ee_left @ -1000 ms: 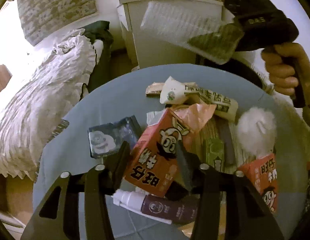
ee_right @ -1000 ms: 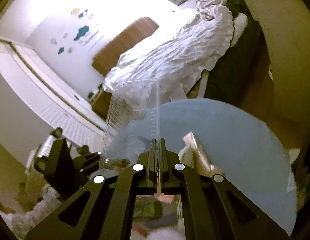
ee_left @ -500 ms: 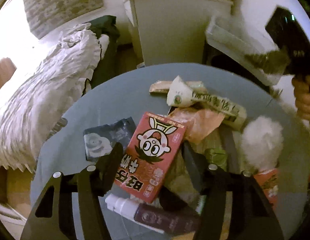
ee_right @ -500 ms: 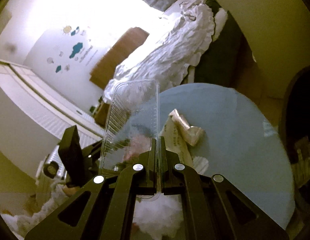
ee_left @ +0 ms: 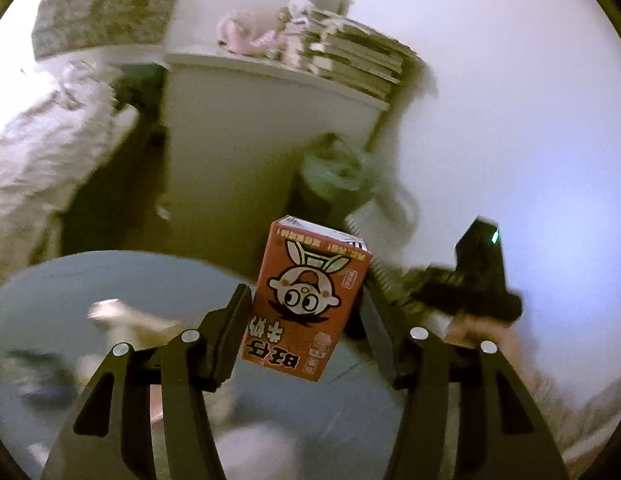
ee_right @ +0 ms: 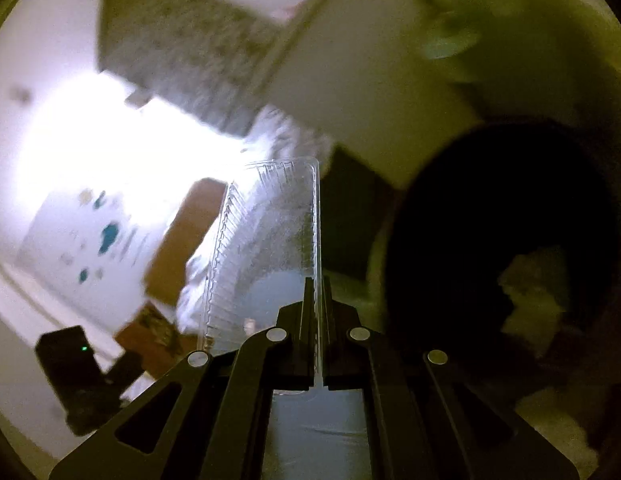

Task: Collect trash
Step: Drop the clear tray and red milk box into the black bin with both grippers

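A red milk carton (ee_left: 310, 276) with a cartoon face hangs tilted above the blue round table (ee_left: 110, 276). My left gripper (ee_left: 306, 312) has it between its fingers, and the jaws are closing on its sides. My right gripper (ee_right: 317, 292) is shut on the edge of a clear plastic tray (ee_right: 270, 240), which sticks up and forward. Just right of that tray is the dark round mouth of a bin (ee_right: 490, 208) with pale crumpled trash (ee_right: 534, 292) inside. In the left wrist view the right gripper (ee_left: 470, 280) and the tray (ee_left: 370, 236) show at the right.
Blurred wrappers and a white fluffy thing (ee_left: 254, 452) lie on the table. Behind it stands a pale cabinet (ee_left: 250, 152) with stacked books (ee_left: 358, 60). A green-bagged bin (ee_left: 334, 176) sits beside it, and a bed (ee_left: 38, 152) is at the left.
The left gripper lifted the red carton off the trash pile and swung toward the cabinet and bin. The right gripper carried the clear tray away from the table to the bin's mouth.
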Available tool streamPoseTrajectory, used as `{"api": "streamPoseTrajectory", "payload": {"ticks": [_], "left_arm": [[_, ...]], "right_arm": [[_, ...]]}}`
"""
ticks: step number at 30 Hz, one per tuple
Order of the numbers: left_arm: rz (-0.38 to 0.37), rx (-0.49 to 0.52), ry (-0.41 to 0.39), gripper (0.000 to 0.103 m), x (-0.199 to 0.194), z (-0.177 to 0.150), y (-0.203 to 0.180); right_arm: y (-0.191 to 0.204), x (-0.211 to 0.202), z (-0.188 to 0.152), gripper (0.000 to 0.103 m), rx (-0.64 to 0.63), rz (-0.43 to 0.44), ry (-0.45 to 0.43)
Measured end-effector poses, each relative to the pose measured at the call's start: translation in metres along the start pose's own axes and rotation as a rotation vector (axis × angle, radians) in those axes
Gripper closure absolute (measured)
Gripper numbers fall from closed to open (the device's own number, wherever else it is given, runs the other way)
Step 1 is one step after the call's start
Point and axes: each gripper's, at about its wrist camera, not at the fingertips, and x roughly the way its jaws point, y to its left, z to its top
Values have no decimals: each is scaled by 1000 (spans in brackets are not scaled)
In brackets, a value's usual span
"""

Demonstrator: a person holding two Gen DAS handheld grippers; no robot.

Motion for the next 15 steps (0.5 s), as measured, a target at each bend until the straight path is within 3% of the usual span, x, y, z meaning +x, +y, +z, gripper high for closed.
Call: {"api": "streamPoseTrajectory", "payload": {"ticks": [6, 11, 15], "left_arm": [[-77, -64, 107, 49, 103, 17, -28], [-67, -120, 186, 49, 148, 12, -33], [-48, -158, 201, 49, 160, 8, -31]], "right_arm": [[-50, -3, 5, 100, 95, -106, -13], [-62, -3, 5, 100, 101, -152, -9], [-70, 4, 7, 100, 122, -202, 24]]}}
